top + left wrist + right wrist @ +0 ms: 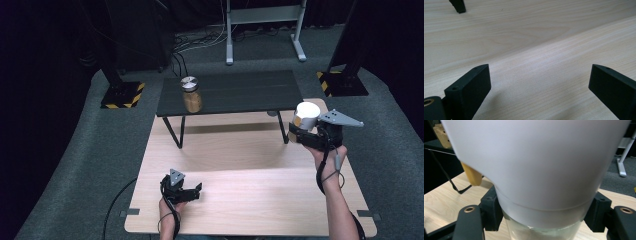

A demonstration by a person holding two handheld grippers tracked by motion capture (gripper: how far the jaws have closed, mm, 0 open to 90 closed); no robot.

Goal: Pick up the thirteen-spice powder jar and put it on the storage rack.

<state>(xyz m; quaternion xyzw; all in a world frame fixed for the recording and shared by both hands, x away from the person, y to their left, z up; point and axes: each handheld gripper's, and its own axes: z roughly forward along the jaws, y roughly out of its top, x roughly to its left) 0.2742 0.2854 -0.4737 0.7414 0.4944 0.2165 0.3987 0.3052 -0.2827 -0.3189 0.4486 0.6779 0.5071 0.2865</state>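
white-lidded container carried in the right gripper, above the far right of the wooden table.

the white-lidded container (306, 116) was clamped between the jaws of the right gripper (300, 131), which pressed on its clear body just under the lid; what was inside i could not tell. to do the carry well, i judge it should stay upright and the grip firm, because glass can slip. a jar (191, 94) with brownish filling and metal lid stood on the black bench (250, 92). the left gripper (192, 190) rested spread wide and empty on the wooden table (240, 195).
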